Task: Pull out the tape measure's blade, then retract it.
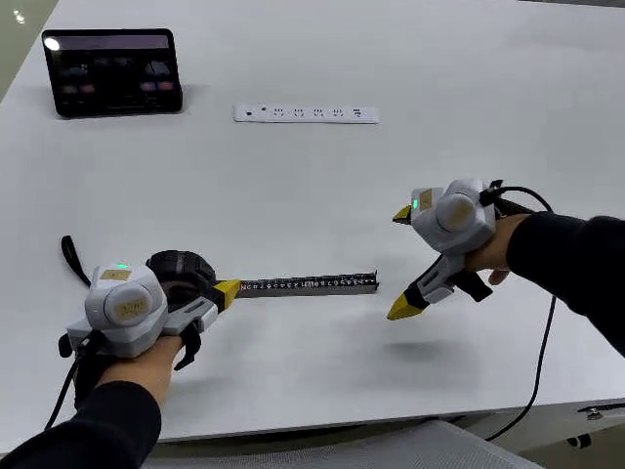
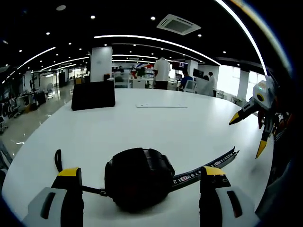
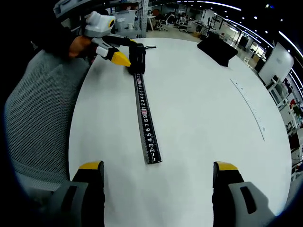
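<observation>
- Tape measure point(image 1: 186, 274): sits on the white bench point(image 1: 293, 195) near its front edge, at the person's left. Its black case point(image 2: 139, 179) lies between the jaws of the left tool point(image 2: 141, 172).
- Left tool: jaws apart and straddling the case. In the left gripper view a gap shows on each side, so they do not look pressed onto it.
- A black strap point(image 1: 70, 256) loops from the case toward the left.
- Blade point(image 1: 308, 284): drawn out of the case and lying flat on the bench, numbers up, running straight to the right. A moderate length is out.
- The blade's free end point(image 3: 154, 160) rests on the bench with nothing holding it.
- Right tool point(image 1: 402, 262): jaws wide apart and empty, held above the bench just beyond the free end. In the right gripper view the end lies between and ahead of its yellow tips, untouched.
- Progress, as a judgement: the pull-out looks done, or close to done, since the blade is plainly extended. The retract step is still to do, because the blade is still out of the case.
- Farther back on the bench, well apart from the work, a white power strip point(image 1: 305, 113) lies flat.
- Farthest, at the back left, a dark tablet point(image 1: 112, 70) stands propped up.
</observation>
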